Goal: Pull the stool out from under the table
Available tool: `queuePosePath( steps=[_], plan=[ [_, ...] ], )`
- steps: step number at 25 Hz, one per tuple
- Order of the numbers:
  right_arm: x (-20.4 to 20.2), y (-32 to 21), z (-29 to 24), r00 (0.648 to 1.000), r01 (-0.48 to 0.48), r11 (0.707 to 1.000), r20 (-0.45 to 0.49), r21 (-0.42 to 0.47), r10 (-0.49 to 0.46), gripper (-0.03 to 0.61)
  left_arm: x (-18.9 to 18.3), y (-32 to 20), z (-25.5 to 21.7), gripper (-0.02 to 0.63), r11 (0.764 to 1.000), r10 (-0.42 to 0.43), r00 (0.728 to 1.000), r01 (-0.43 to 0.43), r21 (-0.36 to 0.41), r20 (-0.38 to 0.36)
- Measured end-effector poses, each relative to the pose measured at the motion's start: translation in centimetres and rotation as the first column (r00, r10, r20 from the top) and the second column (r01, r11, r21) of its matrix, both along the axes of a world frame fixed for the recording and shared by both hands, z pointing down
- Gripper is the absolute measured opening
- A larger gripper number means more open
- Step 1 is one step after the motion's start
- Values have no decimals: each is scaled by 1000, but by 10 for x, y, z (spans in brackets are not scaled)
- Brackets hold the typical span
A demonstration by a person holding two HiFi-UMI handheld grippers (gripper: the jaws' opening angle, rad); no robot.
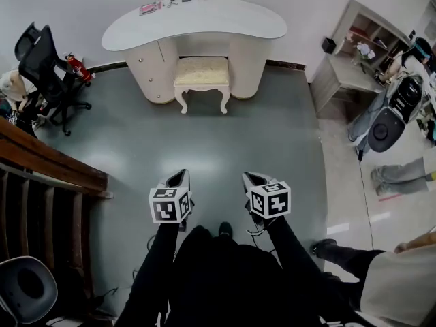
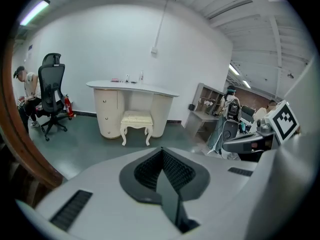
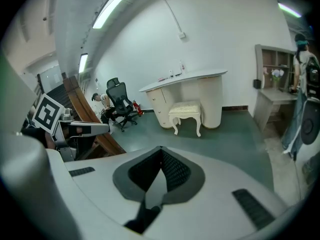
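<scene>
The left gripper (image 1: 178, 177) and right gripper (image 1: 251, 178) are both closed on nothing, held level side by side and pointing forward. Straight ahead, well apart across the floor, the stool (image 1: 201, 73) sits half under the table (image 1: 136, 34) front edge, its long side facing them. The left gripper looks marginally nearer.

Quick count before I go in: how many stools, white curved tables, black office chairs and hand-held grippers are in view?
Stool: 1
White curved table: 1
Black office chair: 1
Hand-held grippers: 2, the left hand-held gripper and the right hand-held gripper
Total: 5
</scene>
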State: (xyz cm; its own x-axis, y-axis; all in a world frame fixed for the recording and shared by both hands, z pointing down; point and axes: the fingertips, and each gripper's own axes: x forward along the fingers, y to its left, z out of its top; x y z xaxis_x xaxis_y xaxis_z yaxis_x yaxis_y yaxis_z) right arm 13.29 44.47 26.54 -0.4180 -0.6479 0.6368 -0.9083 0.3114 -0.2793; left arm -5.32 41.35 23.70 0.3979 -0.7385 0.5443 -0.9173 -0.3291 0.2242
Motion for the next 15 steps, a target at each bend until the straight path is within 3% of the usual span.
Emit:
queuePosePath(
  steps=[15],
  plan=[
    [30,-54,-3,1000,-12,1000,-15,24,12,3,1,-51,-15,8,999,-39,998,38,34,48]
  ],
)
